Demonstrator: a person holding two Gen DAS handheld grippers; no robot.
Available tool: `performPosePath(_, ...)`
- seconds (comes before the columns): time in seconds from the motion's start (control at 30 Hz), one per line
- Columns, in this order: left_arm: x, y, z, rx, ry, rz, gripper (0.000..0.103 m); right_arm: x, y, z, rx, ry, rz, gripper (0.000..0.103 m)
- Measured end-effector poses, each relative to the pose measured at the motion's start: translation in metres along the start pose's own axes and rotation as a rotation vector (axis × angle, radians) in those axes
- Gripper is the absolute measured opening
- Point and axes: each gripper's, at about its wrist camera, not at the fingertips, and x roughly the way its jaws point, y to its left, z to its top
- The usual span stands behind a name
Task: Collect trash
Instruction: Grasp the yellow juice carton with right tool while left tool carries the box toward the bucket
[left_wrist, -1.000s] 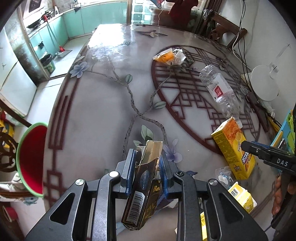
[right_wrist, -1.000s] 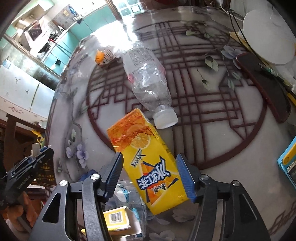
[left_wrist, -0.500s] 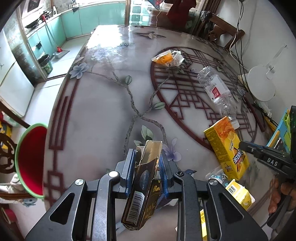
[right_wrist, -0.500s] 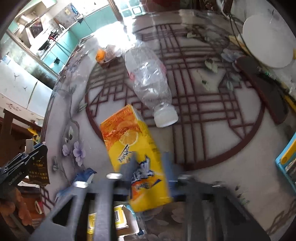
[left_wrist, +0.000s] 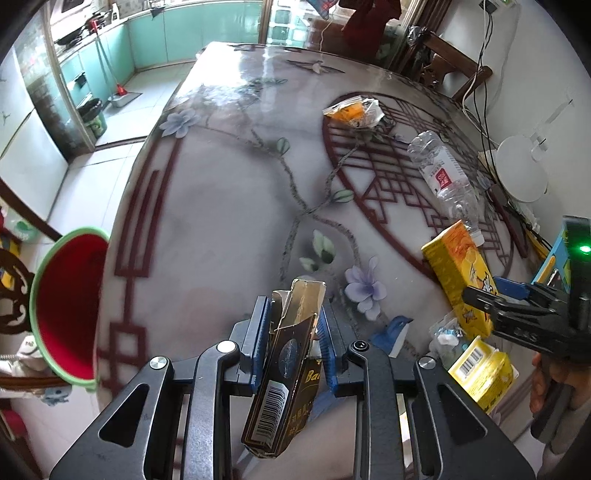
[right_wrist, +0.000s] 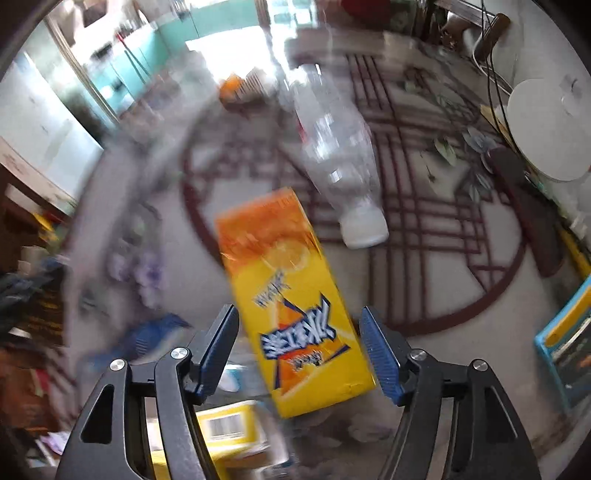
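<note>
Gripping dark torn cigarette pack (left_wrist: 286, 373) in your left gripper (left_wrist: 291, 347), lower centre frame. Your right gripper (right_wrist: 299, 350) open, straddling yellow-orange juice carton (right_wrist: 295, 302), not clamped. Left: clear plastic bottle (left_wrist: 443, 177), orange wrapper (left_wrist: 352, 110), small yellow box (left_wrist: 480, 373). Red bin (left_wrist: 66, 306) lower left.

Left claw (left_wrist: 291, 343) clamped, fingers pressed on dark carton (left_wrist: 282, 380), tilted. Right claw (right_wrist: 299, 354) spread wide, fingers (right_wrist: 218, 350) apart either side of yellow juice box (right_wrist: 295, 306), not touching.
</note>
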Motion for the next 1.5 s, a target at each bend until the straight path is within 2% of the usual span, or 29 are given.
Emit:
performPosePath(0.13, -0.006, 0.014, -0.005, -0.014, -0.004, 0.003, 0.024, -0.001, 0.000, 0.005, 0.016, -0.017, -0.007, 0.063)
performPosePath(0.33, -0.015, 0.042, -0.008, -0.046, -0.018, 0.019, 0.024, -0.050, 0.006, 0.016, 0.071, -0.126, 0.045, 0.057)
performPosePath(0.37, -0.017, 0.048, -0.009, -0.052, -0.019, 0.023, 0.024, -0.059, 0.011, 0.018, 0.065, -0.143, 0.065, 0.052)
performPosePath(0.4, -0.018, 0.051, -0.009, -0.053, -0.020, 0.025, 0.024, -0.064, 0.016, 0.019, 0.059, -0.152, 0.081, 0.025)
performPosePath(0.43, -0.018, 0.056, -0.010, -0.056, -0.020, 0.028, 0.024, -0.070, 0.024, 0.021, 0.056, -0.158, 0.104, 0.021)
performPosePath(0.53, -0.019, 0.068, -0.011, -0.067, -0.020, 0.031, 0.024, -0.074, 0.048, 0.024, 0.029, -0.165, 0.149, 0.021)
performPosePath(0.67, -0.025, 0.082, -0.013, -0.073, -0.029, 0.027, 0.024, -0.067, 0.066, 0.025, 0.027, -0.174, 0.106, 0.023)
performPosePath(0.7, -0.027, 0.085, -0.014, -0.071, -0.032, 0.028, 0.024, -0.064, 0.064, 0.023, 0.044, -0.176, 0.106, 0.028)
performPosePath(0.77, -0.030, 0.093, -0.016, -0.074, -0.037, 0.029, 0.024, -0.058, 0.054, 0.021, 0.097, -0.176, 0.103, 0.062)
performPosePath(0.8, -0.031, 0.095, -0.016, -0.077, -0.037, 0.028, 0.024, -0.055, 0.047, 0.020, 0.128, -0.166, 0.102, 0.065)
performPosePath(0.97, -0.033, 0.116, -0.020, -0.098, -0.037, 0.023, 0.024, -0.029, 0.035, 0.010, 0.266, -0.064, 0.140, 0.065)
performPosePath(1.1, -0.033, 0.128, -0.021, -0.100, -0.031, 0.015, 0.024, -0.004, 0.057, 0.003, 0.274, -0.003, 0.125, 0.065)
performPosePath(1.27, -0.036, 0.142, -0.021, -0.094, -0.037, 0.006, 0.024, 0.020, 0.080, -0.001, 0.259, 0.059, 0.057, 0.067)
performPosePath(1.37, -0.035, 0.150, -0.021, -0.091, -0.031, 0.001, 0.024, 0.022, 0.092, -0.003, 0.235, 0.037, 0.060, 0.063)
performPosePath(1.5, -0.033, 0.162, -0.022, -0.089, -0.019, 0.003, 0.024, 0.011, 0.110, -0.004, 0.227, -0.001, 0.117, 0.061)
